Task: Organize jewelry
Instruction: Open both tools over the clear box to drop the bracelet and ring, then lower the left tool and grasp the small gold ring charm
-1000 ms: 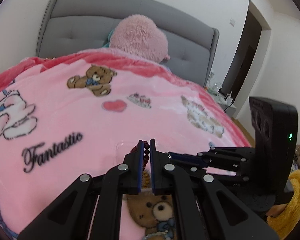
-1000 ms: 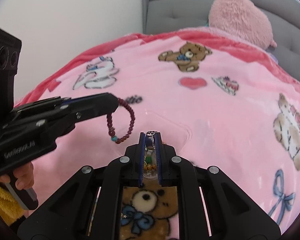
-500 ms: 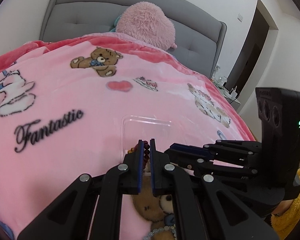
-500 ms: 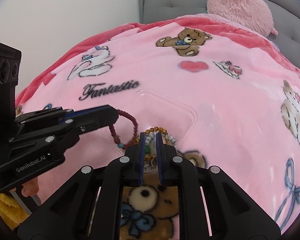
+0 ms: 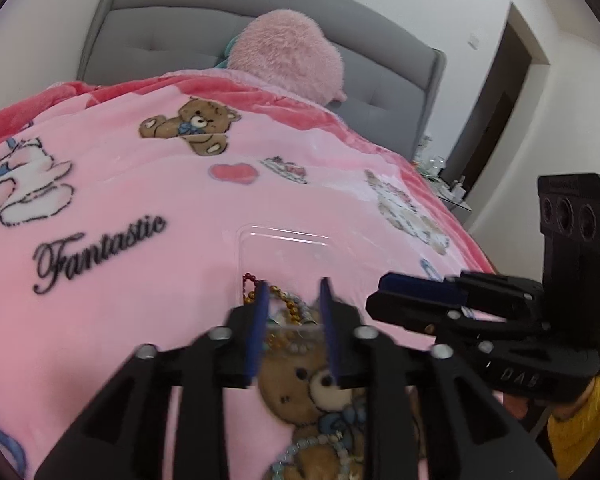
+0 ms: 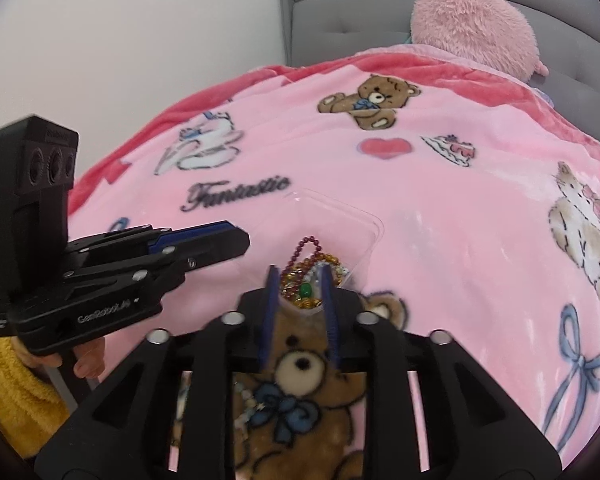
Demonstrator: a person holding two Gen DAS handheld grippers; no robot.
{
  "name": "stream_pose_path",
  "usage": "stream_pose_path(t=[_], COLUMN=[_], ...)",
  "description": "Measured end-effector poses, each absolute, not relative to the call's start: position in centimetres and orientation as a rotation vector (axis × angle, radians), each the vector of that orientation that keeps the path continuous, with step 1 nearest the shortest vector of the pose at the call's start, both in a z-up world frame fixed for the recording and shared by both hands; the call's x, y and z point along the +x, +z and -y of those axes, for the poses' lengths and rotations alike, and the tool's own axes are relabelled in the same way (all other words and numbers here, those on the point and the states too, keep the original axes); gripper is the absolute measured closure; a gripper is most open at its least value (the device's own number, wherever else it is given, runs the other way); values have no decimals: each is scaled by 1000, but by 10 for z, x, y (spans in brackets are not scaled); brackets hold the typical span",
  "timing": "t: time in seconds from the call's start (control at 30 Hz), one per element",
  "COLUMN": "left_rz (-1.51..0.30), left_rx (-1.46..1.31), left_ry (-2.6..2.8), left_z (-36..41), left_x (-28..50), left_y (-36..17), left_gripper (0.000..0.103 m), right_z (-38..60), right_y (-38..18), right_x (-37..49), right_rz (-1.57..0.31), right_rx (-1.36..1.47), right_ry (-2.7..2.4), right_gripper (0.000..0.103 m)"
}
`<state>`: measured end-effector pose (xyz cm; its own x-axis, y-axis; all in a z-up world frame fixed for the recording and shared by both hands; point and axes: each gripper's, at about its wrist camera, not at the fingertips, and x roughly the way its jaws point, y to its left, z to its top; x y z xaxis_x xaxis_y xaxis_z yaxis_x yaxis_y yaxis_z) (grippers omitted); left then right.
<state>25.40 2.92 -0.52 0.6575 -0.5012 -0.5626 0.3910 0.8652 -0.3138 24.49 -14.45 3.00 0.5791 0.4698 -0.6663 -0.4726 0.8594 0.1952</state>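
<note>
Both my left gripper (image 5: 291,308) and right gripper (image 6: 300,294) hang empty with fingers parted over the clear plastic tray (image 6: 364,222), where the dark red bead bracelet (image 6: 305,249) lies on the gold-bead heap (pale strand (image 5: 316,446) on blanket, unsorted).

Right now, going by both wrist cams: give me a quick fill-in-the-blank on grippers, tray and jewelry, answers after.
1. The left gripper has its jaws ____ and holds nothing.
2. The dark red bead bracelet lies in the clear plastic tray beside the ____-coloured bead strand.
3. The clear plastic tray rests on the pink teddy-bear ____.
4. The right gripper holds ____ between its fingers.

Answers: open; gold; blanket; nothing
</note>
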Motion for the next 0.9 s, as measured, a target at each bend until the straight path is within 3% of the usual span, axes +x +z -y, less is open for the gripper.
stream_pose_path(t=[0.33,0.4,0.47,0.57,0.9], left_rz=[-797,-821,-839,-849,-898], left_rx=[11,22,16,42,109], left_ry=[-533,-539,-540,-534,-545], left_z=[-47,-55,-61,-66,-62], left_x=[188,172,162,147,124], left_y=[-10,-13,-16,-20,-47], left_gripper=[69,65,53,53,48], right_z=[135,132,129,124,100], right_y=[28,26,24,22,-13], right_x=[200,195,189,180,169], right_rz=[-814,-820,-825,-828,-888], right_rx=[-115,-125,-132,-143,-242], right_ry=[609,608,615,624,578], right_gripper=[77,77,76,68,65])
